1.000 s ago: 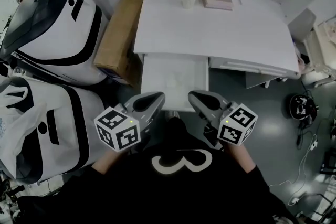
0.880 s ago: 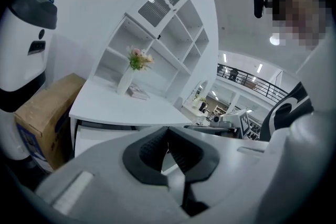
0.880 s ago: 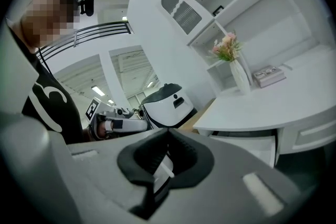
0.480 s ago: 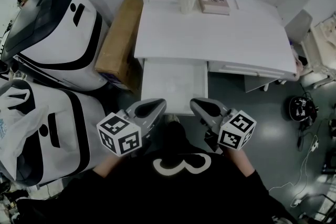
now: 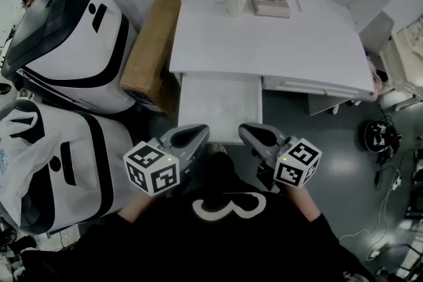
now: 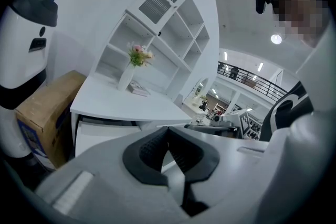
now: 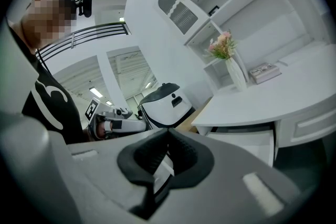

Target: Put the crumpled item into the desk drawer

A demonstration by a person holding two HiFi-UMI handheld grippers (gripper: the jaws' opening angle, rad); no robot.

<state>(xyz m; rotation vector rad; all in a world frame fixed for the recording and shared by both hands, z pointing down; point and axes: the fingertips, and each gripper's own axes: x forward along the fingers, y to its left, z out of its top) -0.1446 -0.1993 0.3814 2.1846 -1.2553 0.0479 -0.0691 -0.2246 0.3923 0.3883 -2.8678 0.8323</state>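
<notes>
Desk drawer (image 5: 198,115) lies open just beyond left tongs (image 5: 197,134) and right tongs (image 5: 249,133).

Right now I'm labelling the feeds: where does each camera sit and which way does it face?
Head view: on the person's head, steeply down at the desk and open drawer; left gripper, right gripper and black shirt show.
Left gripper view: on that gripper, facing the desk; its shut fingers show.
Right gripper view: likewise; its shut fingers show.
Shared: all see the flower vase.
</notes>
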